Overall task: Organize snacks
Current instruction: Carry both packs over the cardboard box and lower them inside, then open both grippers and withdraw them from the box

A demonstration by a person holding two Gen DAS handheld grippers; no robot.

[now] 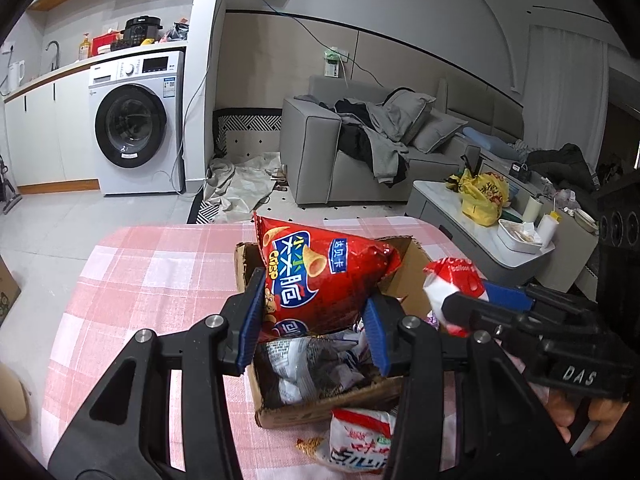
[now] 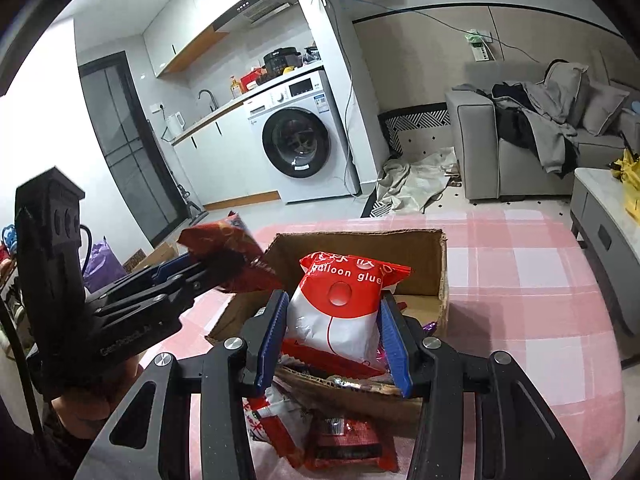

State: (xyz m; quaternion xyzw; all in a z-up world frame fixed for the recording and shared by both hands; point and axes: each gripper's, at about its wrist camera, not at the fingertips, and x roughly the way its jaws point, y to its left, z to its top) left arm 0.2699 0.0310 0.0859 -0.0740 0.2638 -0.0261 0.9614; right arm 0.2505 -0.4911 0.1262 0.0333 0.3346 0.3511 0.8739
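Both hands are loaded over the cardboard box (image 2: pixel 400 248) on the pink checked table (image 1: pixel 160 272). The left hand-held gripper (image 1: pixel 312 320) has its blue pads clamped on the lower part of a red crisp bag (image 1: pixel 320 276), which stands tall above the box's near half. The right hand-held gripper (image 2: pixel 334 336) is closed on a red-and-white "balloon glue" packet (image 2: pixel 340 304), held just above the box's front edge. Inside, silver-grey wrappers (image 1: pixel 312 360) already lie at the bottom, though how full it is I can't quite tell past the bags. More packets wait on the table in front: a white-and-red one (image 1: pixel 360 440) and a dark red one (image 2: pixel 348 444).

This looks like the loading step, mid-task. Next, each bag wants lowering into free room in the box, one at a time so they don't collide, then the jaws eased apart.
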